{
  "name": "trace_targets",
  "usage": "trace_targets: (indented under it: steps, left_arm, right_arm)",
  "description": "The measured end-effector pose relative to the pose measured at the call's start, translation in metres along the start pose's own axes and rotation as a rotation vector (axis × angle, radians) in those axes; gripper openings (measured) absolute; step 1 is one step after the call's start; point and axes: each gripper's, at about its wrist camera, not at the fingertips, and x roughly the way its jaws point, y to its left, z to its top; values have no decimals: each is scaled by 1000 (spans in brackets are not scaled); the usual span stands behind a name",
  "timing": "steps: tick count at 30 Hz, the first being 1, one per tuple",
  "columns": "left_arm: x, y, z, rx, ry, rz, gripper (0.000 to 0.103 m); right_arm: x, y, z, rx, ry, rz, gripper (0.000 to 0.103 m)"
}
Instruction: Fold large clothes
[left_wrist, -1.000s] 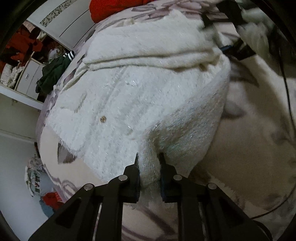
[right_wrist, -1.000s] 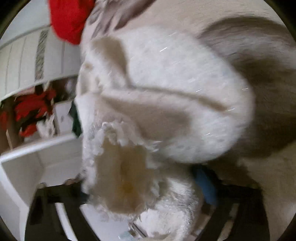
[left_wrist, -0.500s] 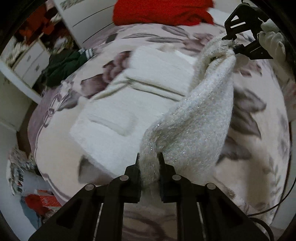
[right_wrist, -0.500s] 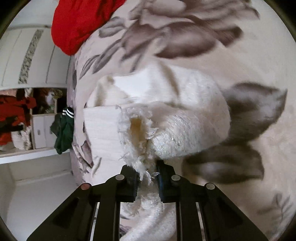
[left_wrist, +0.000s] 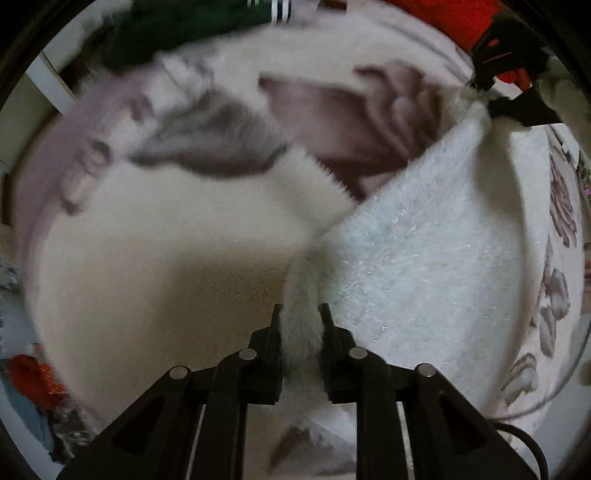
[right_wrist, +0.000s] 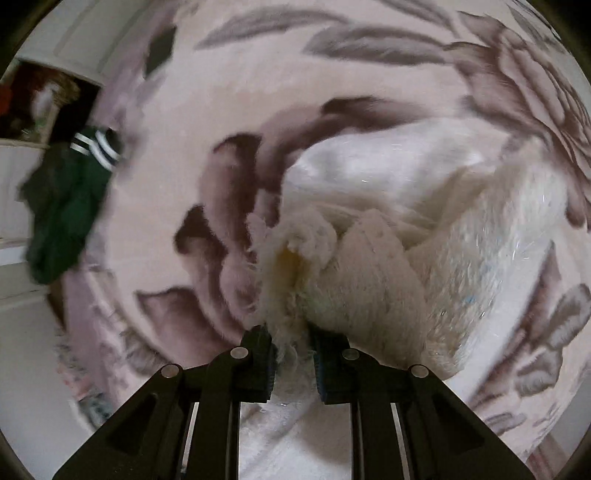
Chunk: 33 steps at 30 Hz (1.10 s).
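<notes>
**Fluffy white garment held up by both grippers, fold only partly made**

The left gripper (left_wrist: 301, 325) has its fingers (left_wrist: 271, 343) pinched on a narrow bunch of the white fluffy garment (left_wrist: 424, 258). The fingers are easing apart slightly, yet the fabric still fills the gap and the pads press on it. From there the cloth runs as a stretched edge up to the right gripper (left_wrist: 491, 99), seen at the top right of the left wrist view, which grips the far corner.

In the right wrist view, the right gripper (right_wrist: 291, 350) is nearly closed on a frayed, tufted edge of the same garment (right_wrist: 388, 280). The rest of the cloth drapes down and spreads over the floral bedspread (right_wrist: 369, 74) of the bed.

A dark green garment (right_wrist: 62, 214) with white stripes lies at the bed's edge, and a red cloth (left_wrist: 443, 18) sits at the far side. Both are well apart from the white one.

As a judgement, the task is in its middle. One edge is lifted between the two grippers and appears to be on its way over the part that lies on the bed. What seems left is to lay this edge down, square it up, release, and perhaps fold again. The other clothes look unfolded, though blur makes that hard to tell.
</notes>
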Motion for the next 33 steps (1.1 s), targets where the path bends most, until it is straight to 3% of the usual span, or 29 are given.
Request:
trace_targets:
  steps: [2, 4, 5, 7, 10, 15, 17, 18, 19, 22, 24, 27, 28, 30, 33]
  left_arm:
    - [-2, 15, 4, -6, 19, -70, 27]
    - [-13, 23, 2, 25, 8, -105, 35]
    - [-21, 28, 0, 52, 2, -118, 42]
    - [-31, 38, -2, 76, 6, -120, 83]
    - [-35, 52, -1, 61, 25, -188, 85]
    - [-14, 52, 21, 59, 84, -227, 85]
    - [-5, 41, 27, 96, 91, -231, 81]
    - [-5, 39, 29, 107, 78, -227, 50]
    - [-6, 34, 26, 132, 63, -221, 10]
    - [-18, 25, 17, 185, 5, -180, 7]
    - [-28, 23, 11, 196, -22, -178, 6]
    - [-45, 28, 2, 156, -12, -216, 5]
    - [-47, 29, 0, 146, -2, -228, 5]
    - [-44, 28, -6, 150, 20, -221, 4]
    - [-12, 30, -14, 201, 58, -99, 1]
  right_arm:
    - [11, 10, 6, -9, 29, 10, 29]
    - [6, 11, 3, -40, 41, 76, 55]
    - [-4, 7, -5, -54, 45, 143, 61]
    - [-20, -8, -20, -36, 42, 228, 68]
    - [-41, -53, -61, 19, 38, 318, 74]
    - [-40, -141, -169, 168, 12, 288, 74]
    - [-19, -170, -216, 253, 37, 266, 74]
    - [-2, -184, -247, 313, 64, 280, 74]
    - [11, -192, -268, 355, 84, 310, 74]
    - [61, -207, -329, 516, 144, 446, 74]
    - [77, -207, -349, 556, 153, 492, 72]
    - [68, -212, -369, 585, 43, 420, 14]
    - [62, -216, -375, 595, 14, 415, 9]
    - [47, -224, -385, 604, -35, 379, 8]
    - [45, -235, -389, 579, -30, 335, 7]
